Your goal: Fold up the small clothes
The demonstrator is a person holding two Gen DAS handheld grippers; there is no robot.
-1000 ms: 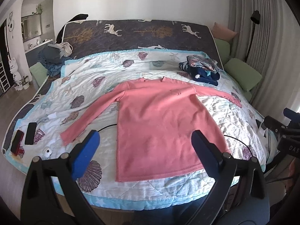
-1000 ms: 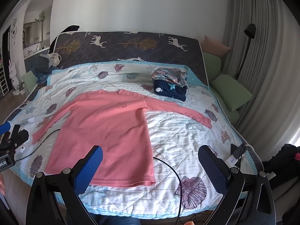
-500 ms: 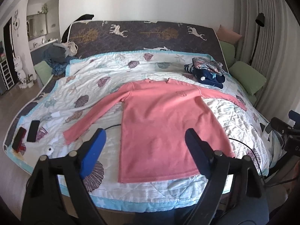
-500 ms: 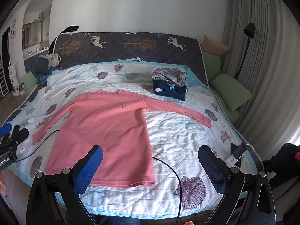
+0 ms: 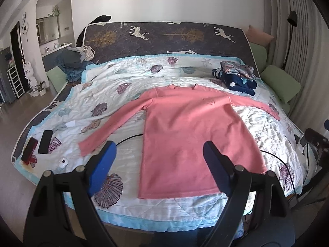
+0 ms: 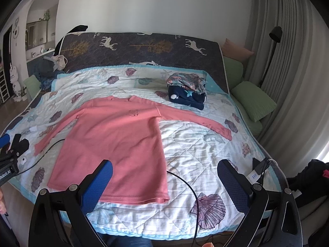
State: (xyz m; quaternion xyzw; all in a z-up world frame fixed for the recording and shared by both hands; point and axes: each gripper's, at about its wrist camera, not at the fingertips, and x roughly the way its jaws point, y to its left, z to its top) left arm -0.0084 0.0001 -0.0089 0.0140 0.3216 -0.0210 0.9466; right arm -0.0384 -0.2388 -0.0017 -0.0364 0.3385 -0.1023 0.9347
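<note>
The salmon-pink long-sleeved cotton top (image 5: 193,140) lies flat on the bed, collar far, hem nearest both gaping, empty tongs: left tongs (image 5: 158,156) just narrowed, right tongs (image 6: 164,177).

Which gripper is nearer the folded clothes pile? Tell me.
Right. The right gripper hangs off the foot edge below the pile; the left gripper sits further left, over the pink top.

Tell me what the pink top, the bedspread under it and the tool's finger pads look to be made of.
Pink top: soft matte knit, probably cotton jersey or light fleece; it lies limp, with a stitched hem. Bedspread: quilted cotton-like fabric, matte, with stitched diamond lines and printed shells. Finger pads: blue with a dimpled grid texture, likely rubber or foam, on black arms that look like plastic.
</note>
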